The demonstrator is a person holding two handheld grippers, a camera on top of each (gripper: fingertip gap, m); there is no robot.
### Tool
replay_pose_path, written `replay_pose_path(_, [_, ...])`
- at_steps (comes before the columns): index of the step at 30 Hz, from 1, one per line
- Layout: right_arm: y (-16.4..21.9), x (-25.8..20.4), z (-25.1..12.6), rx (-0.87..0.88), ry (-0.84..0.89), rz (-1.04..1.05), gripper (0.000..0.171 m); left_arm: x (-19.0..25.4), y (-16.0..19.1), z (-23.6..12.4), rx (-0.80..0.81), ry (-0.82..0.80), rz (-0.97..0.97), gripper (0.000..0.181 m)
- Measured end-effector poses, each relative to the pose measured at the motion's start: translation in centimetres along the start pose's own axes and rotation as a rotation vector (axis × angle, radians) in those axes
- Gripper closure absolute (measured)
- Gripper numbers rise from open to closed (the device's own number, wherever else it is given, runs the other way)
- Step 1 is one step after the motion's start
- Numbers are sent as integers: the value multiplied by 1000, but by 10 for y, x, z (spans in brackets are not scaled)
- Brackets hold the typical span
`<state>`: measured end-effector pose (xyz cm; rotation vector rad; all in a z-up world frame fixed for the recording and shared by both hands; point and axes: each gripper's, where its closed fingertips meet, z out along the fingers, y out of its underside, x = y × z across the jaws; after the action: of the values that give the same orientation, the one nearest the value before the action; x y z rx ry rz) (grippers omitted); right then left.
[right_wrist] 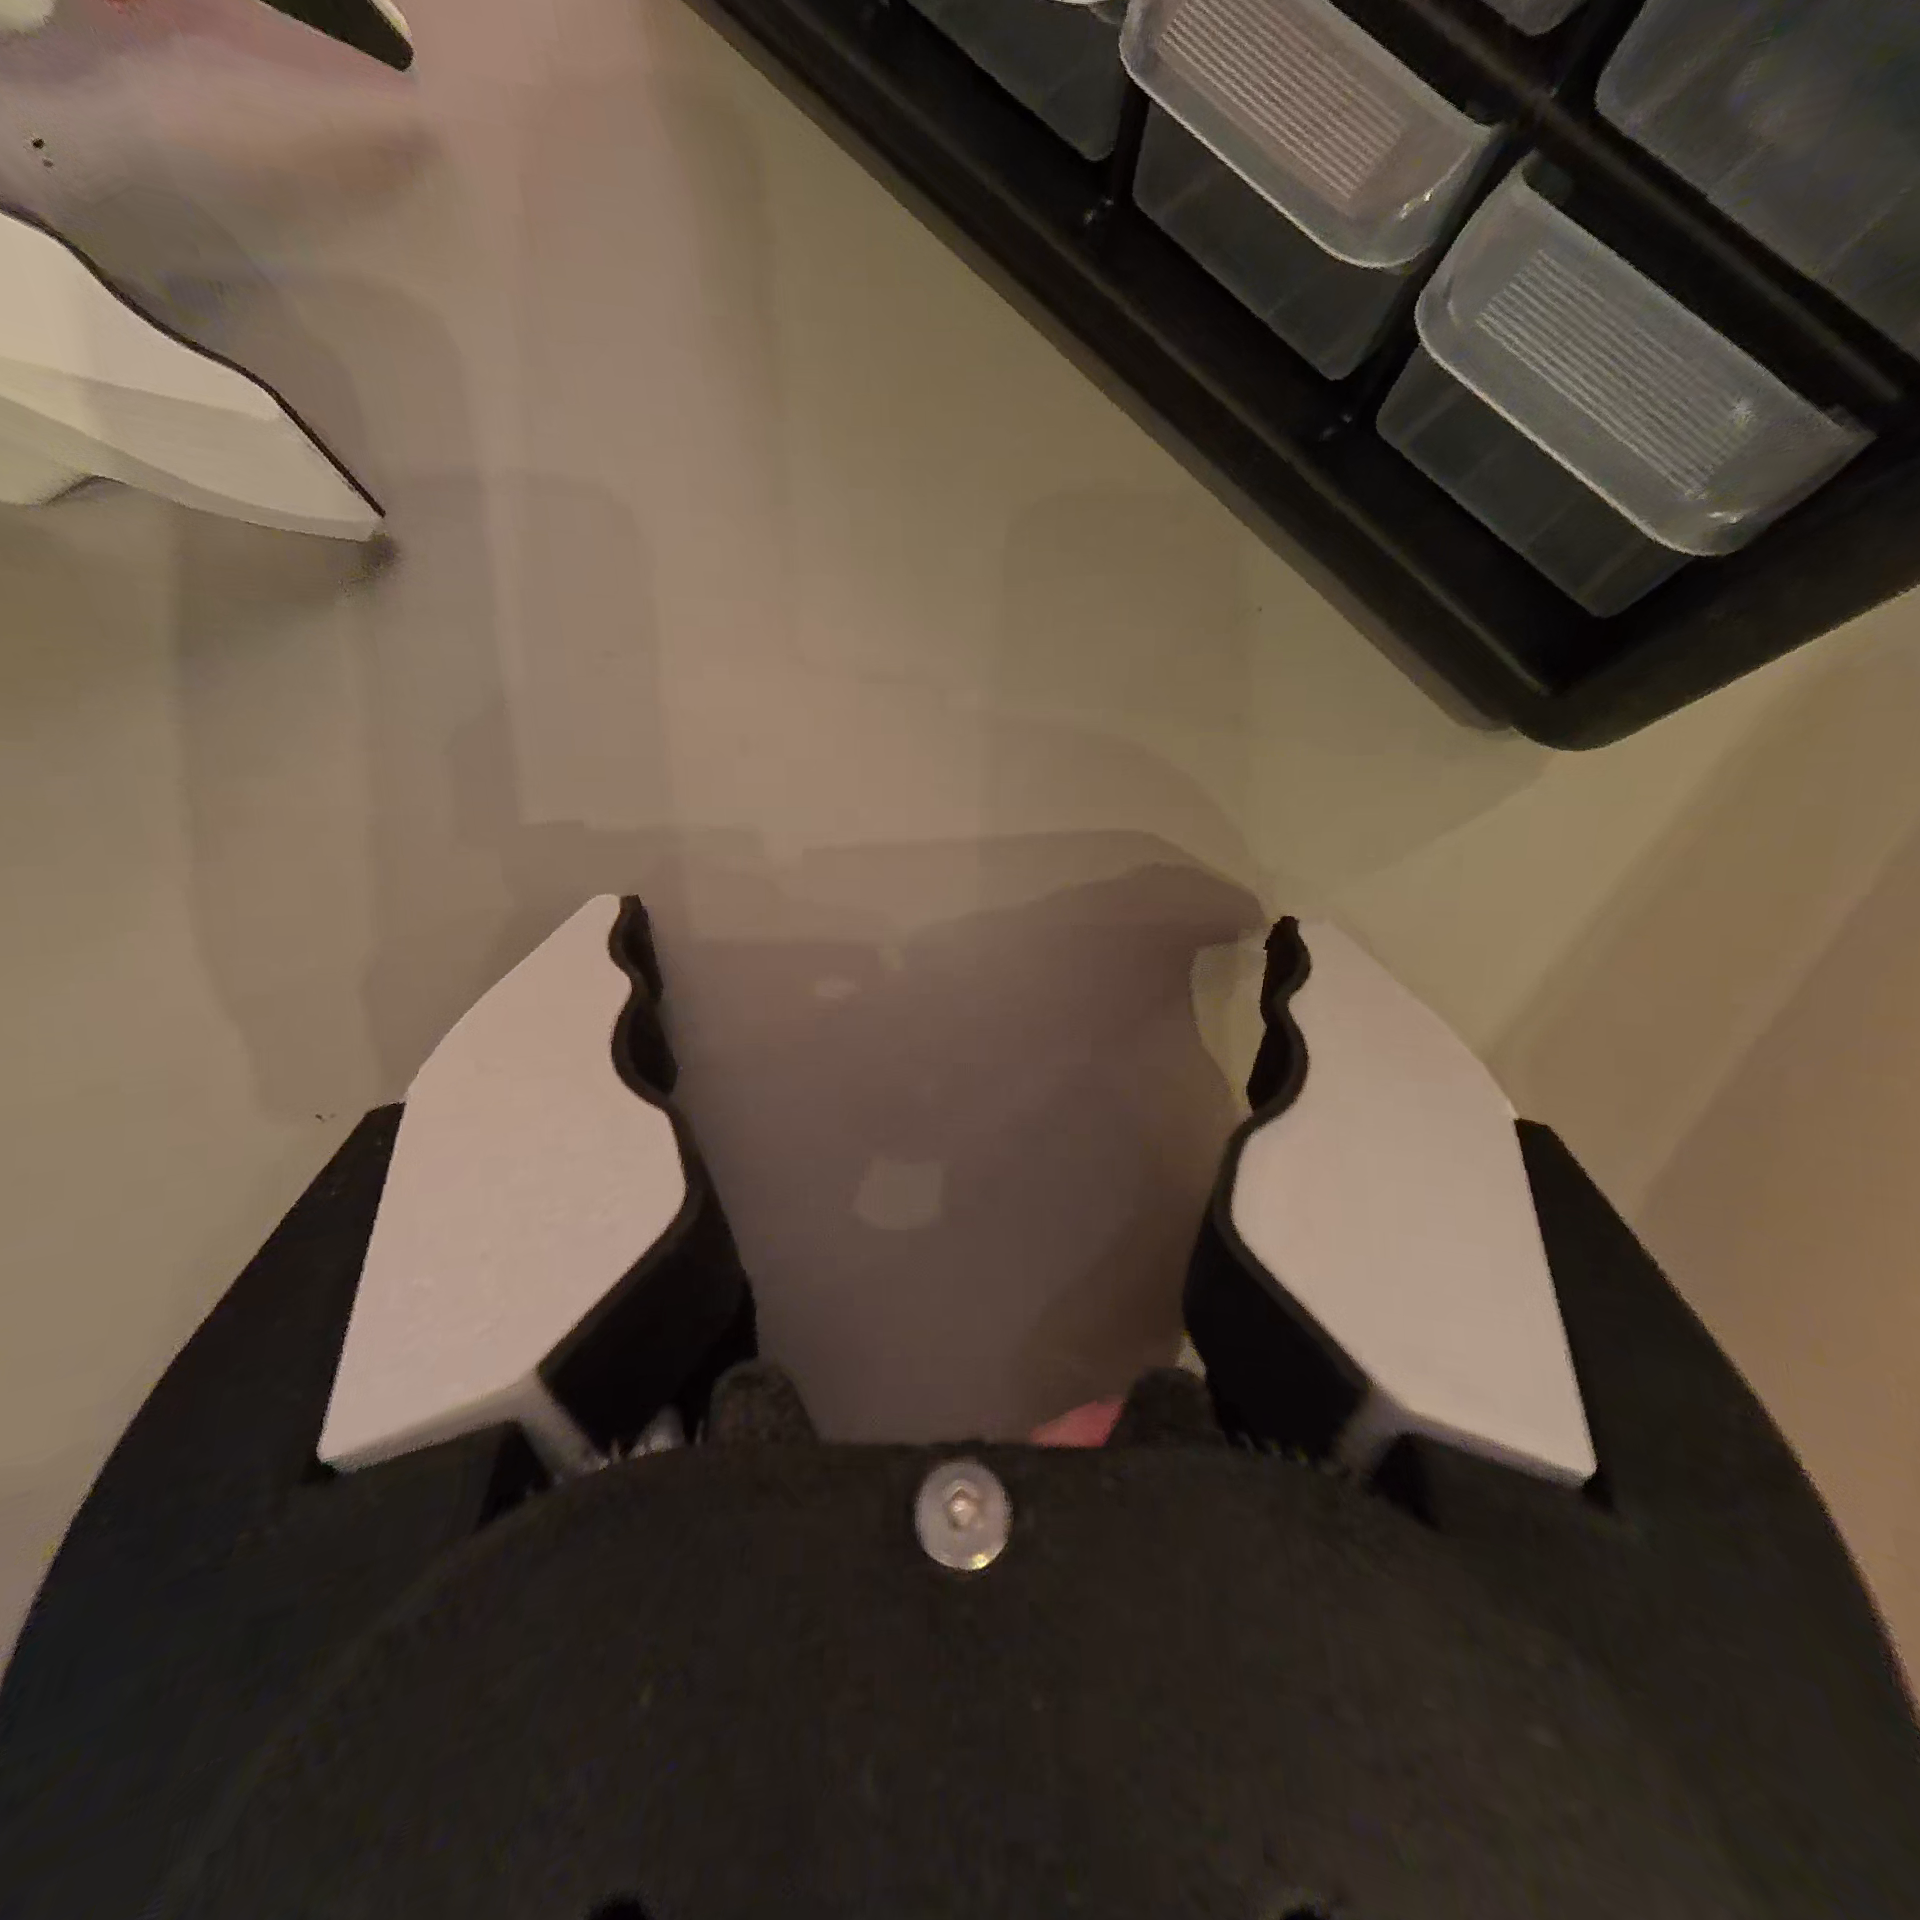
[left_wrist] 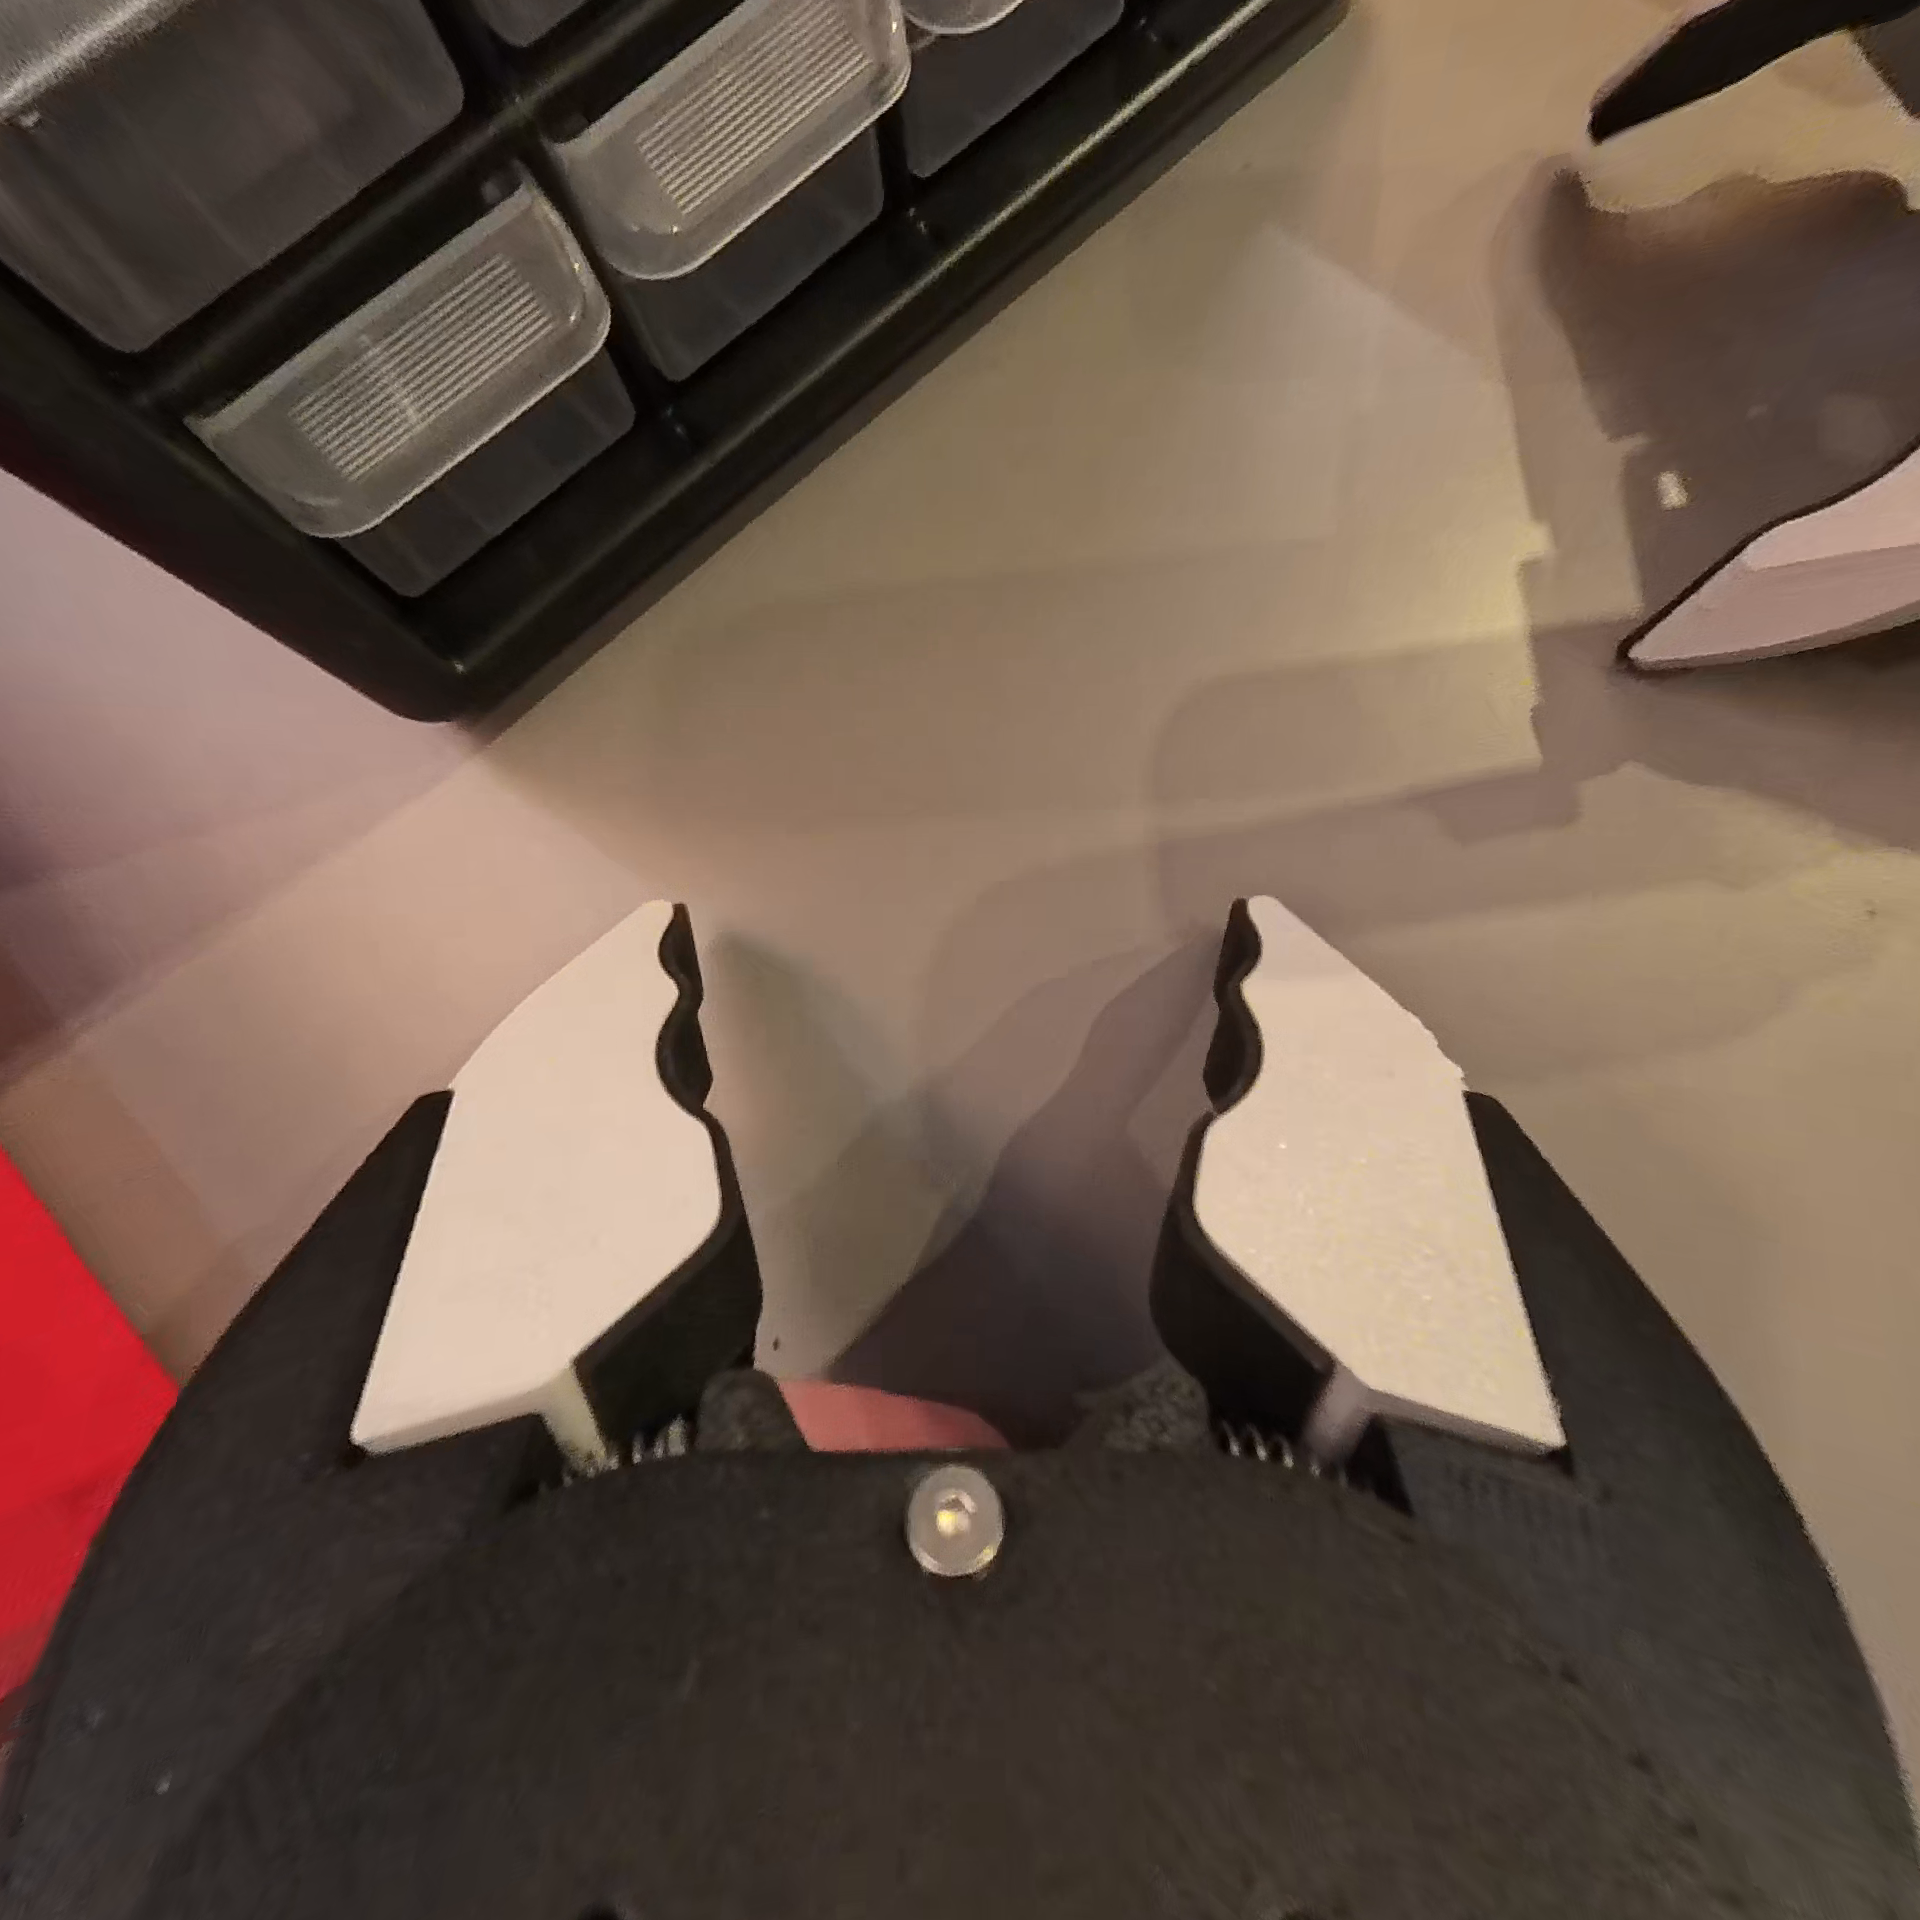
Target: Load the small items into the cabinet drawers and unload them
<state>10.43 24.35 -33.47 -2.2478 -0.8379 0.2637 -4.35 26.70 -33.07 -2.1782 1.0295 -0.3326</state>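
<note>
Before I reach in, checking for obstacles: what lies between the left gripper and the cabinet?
Only bare table between left gripper and cabinet, per the left wrist view.

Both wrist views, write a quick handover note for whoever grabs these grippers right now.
Left gripper: open, empty, above the bare table.
Right gripper: open, empty, also over the table.
Cabinet: black frame with clear drawers, ahead of both grippers. The nearest lower drawer and the one beside it look pushed in; what they hold cannot be told.
Small items: none in view.
Done: cannot tell from these pictures.
Left: find the items, then probably open a drawer to load or unload.
</note>
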Motion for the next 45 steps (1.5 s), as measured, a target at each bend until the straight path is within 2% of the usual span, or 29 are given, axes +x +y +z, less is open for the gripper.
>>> replay_pose_path(7, [-7, 3, -5, 26, 63, -91, 68, -1, -8, -5, 36, -12, 12, 91])
replay_pose_path(12, [-21, 0, -15, 101, 74, -134, 78, 1, -16, -12, 72, 1, -30, 86])
replay_pose_path(14, [-31, 1, -23, 148, 108, -179, 88, 0, -28, -25, 126, -7, -33, 87])
replay_pose_path(18, [-63, 4, -45, 254, 221, -292, 89, -10, -59, -58, 273, -50, -37, 89])
replay_pose_path(20, [-85, 6, -59, 308, 337, -423, 87, -24, -82, -82, 369, -108, -8, 90])
replay_pose_path(24, [-137, 6, -88, 421, 531, -624, 98, -48, -134, -133, 538, -170, 58, 90])
replay_pose_path(28, [-179, 9, -90, 438, 603, -738, 92, -84, -181, -162, 597, -248, 94, 93])
replay_pose_path(32, [-208, 16, -79, 436, 649, -816, 96, -104, -215, -146, 540, -168, 52, 94])
replay_pose_path(34, [-217, 19, -70, 417, 674, -857, 100, -107, -220, -125, 430, -125, 70, 93])
replay_pose_path(36, [-225, 22, -63, 405, 697, -888, 104, -119, -227, -114, 389, -195, 103, 97])
replay_pose_path(39, [-235, 22, -56, 400, 719, -919, 113, -119, -225, -95, 285, -171, 110, 97])
replay_pose_path(45, [-244, 23, -47, 390, 754, -997, 125, -117, -221, -83, 263, -84, 25, 100])
